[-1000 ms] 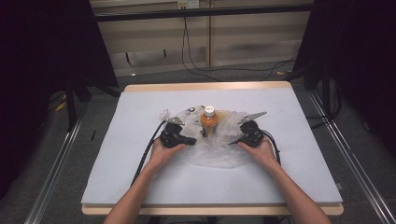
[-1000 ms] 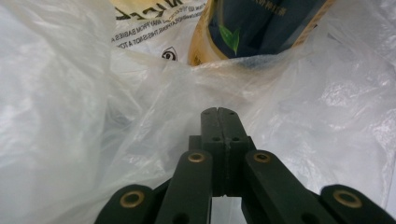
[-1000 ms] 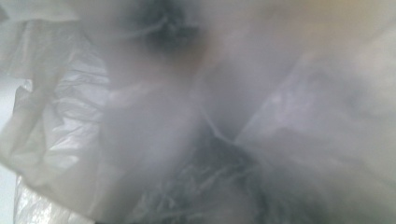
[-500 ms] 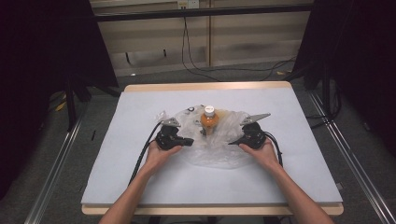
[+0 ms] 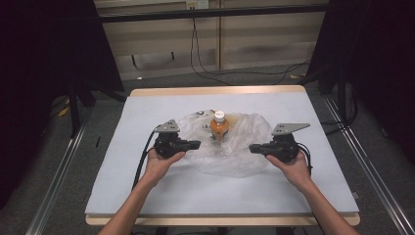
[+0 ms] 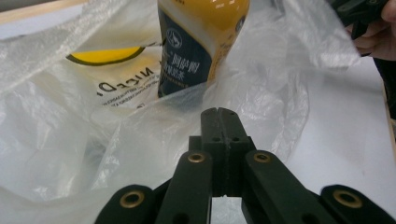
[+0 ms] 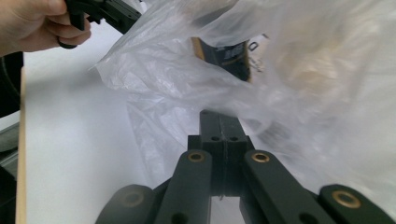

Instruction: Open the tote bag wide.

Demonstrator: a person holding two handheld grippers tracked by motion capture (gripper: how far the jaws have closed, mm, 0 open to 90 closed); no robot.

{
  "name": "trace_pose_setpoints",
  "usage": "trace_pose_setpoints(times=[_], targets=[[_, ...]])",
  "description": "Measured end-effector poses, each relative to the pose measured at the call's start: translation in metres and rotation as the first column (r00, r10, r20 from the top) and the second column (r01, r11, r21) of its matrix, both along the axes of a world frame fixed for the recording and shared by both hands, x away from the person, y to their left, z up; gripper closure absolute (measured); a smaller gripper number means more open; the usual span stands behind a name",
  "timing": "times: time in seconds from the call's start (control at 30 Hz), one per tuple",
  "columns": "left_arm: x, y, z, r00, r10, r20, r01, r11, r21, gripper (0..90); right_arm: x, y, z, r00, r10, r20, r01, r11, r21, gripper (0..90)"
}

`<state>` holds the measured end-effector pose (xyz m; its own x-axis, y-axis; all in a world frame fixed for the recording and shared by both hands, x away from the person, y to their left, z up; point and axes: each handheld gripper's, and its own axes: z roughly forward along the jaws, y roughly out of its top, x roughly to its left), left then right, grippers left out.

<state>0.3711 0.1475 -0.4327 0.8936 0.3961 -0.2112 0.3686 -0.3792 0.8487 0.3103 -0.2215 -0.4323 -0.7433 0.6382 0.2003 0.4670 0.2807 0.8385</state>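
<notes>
Orange bottle upright in a plastic bag, mid-frame on the worktop.

The white-capped orange drink bottle stood inside the crumpled clear plastic bag on the white worktop. The left claw and the right claw flanked it, each closed on the bag's film.

Orange bottle upright in crumpled plastic bag

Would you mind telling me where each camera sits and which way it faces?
High view: above the person's side, looking forward and down at the table; forearms, both hands.
Left gripper view: on the left gripper, facing the bottle in the plastic bag; shut jaws.
Right gripper view: on the right gripper, facing the bag; shut jaws.
All share bottle and bag.
</notes>
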Motion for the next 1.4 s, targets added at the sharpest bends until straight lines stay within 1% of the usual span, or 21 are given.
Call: trace_pose_setpoints(times=[0.03,0.13,0.23,0.33,0.37,0.43,0.53,0.6,0.63,0.67,0.7,0.73,0.8,0.83,0.93,1.03,1.13,1.17,1.2,1.27,1.4], targets=[[0.000,0.000,0.002,1.0000,-0.006,0.005,0.006,1.0000,0.001,90.0,-0.002,-0.003,0.001,1.0000,-0.005,0.000,0.005,1.000,0.012,90.0],[-0.004,0.002,0.009,0.9998,-0.006,0.019,0.006,0.9999,-0.010,90.0,-0.007,-0.011,0.007,0.9997,-0.019,0.014,0.019,1.000,0.019,90.0],[-0.006,0.005,0.017,0.9993,0.002,0.038,-0.001,0.9993,-0.037,90.0,-0.011,-0.018,0.016,0.9987,-0.040,0.032,0.039,0.999,0.022,90.0],[-0.003,0.006,0.025,0.9983,0.011,0.056,-0.009,0.9991,-0.041,90.0,-0.010,-0.023,0.025,0.9975,-0.053,0.046,0.052,0.998,0.028,90.0],[-0.002,0.004,0.027,0.9980,0.023,0.059,-0.020,0.9989,-0.043,90.0,-0.007,-0.022,0.028,0.9970,-0.057,0.053,0.056,0.998,0.029,90.0],[0.003,-0.005,0.032,0.9977,0.016,0.066,-0.014,0.9990,-0.044,90.0,0.001,-0.018,0.037,0.9959,-0.057,0.071,0.054,0.998,0.045,90.0],[0.014,-0.018,0.033,0.9974,0.014,0.071,-0.013,0.9999,-0.006,90.0,0.018,-0.005,0.052,0.9945,-0.045,0.095,0.039,0.997,0.065,90.0],[0.027,-0.024,0.027,0.9985,0.031,0.044,-0.031,0.9995,0.006,90.0,0.033,0.007,0.060,0.9938,-0.031,0.107,0.023,0.997,0.073,90.0],[0.035,-0.026,0.020,0.9987,0.045,0.023,-0.046,0.9986,0.028,90.0,0.039,0.012,0.062,0.9933,-0.026,0.113,0.017,0.997,0.075,90.0],[0.035,-0.026,0.020,0.9987,0.045,0.023,-0.046,0.9986,0.028,90.0,0.039,0.012,0.062,0.9933,-0.026,0.113,0.017,0.997,0.075,90.0],[0.040,-0.027,0.015,0.9987,0.049,0.011,-0.049,0.9980,0.039,90.0,0.047,0.019,0.062,0.9937,-0.017,0.111,0.007,0.996,0.085,90.0],[0.043,-0.028,0.010,0.9981,0.061,0.004,-0.062,0.9966,0.055,90.0,0.053,0.024,0.060,0.9945,-0.012,0.104,0.004,0.997,0.076,90.0],[0.049,-0.028,-0.001,0.9972,0.068,-0.029,-0.067,0.9958,0.062,90.0,0.064,0.032,0.050,0.9966,-0.007,0.082,0.003,0.999,0.054,90.0],[0.051,-0.029,-0.007,0.9964,0.074,-0.042,-0.071,0.9955,0.063,90.0,0.068,0.035,0.043,0.9981,-0.006,0.062,0.003,0.999,0.049,90.0],[0.051,-0.026,-0.021,0.9956,0.067,-0.065,-0.060,0.9925,0.106,90.0,0.077,0.039,0.019,0.9998,-0.018,0.012,0.018,1.000,0.012,90.0],[0.052,-0.020,-0.035,0.9923,0.086,-0.089,-0.075,0.9893,0.125,90.0,0.083,0.030,-0.005,0.9980,-0.050,-0.038,0.049,0.998,-0.028,90.0],[0.053,-0.014,-0.047,0.9885,0.101,-0.113,-0.084,0.9858,0.145,90.0,0.087,0.019,-0.024,0.9925,-0.086,-0.087,0.082,0.995,-0.052,90.0],[0.053,-0.013,-0.049,0.9884,0.105,-0.110,-0.087,0.9840,0.156,90.0,0.088,0.017,-0.029,0.9904,-0.093,-0.102,0.088,0.994,-0.060,90.0],[0.052,-0.012,-0.051,0.9869,0.110,-0.118,-0.092,0.9848,0.147,90.0,0.089,0.015,-0.034,0.9888,-0.101,-0.110,0.094,0.993,-0.070,90.0],[0.051,-0.011,-0.053,0.9881,0.105,-0.113,-0.084,0.9817,0.171,90.0,0.089,0.011,-0.042,0.9870,-0.107,-0.121,0.096,0.991,-0.090,90.0],[0.050,-0.006,-0.056,0.9881,0.098,-0.119,-0.075,0.9808,0.180,90.0,0.087,0.005,-0.053,0.9838,-0.118,-0.134,0.103,0.988,-0.119,90.0]])
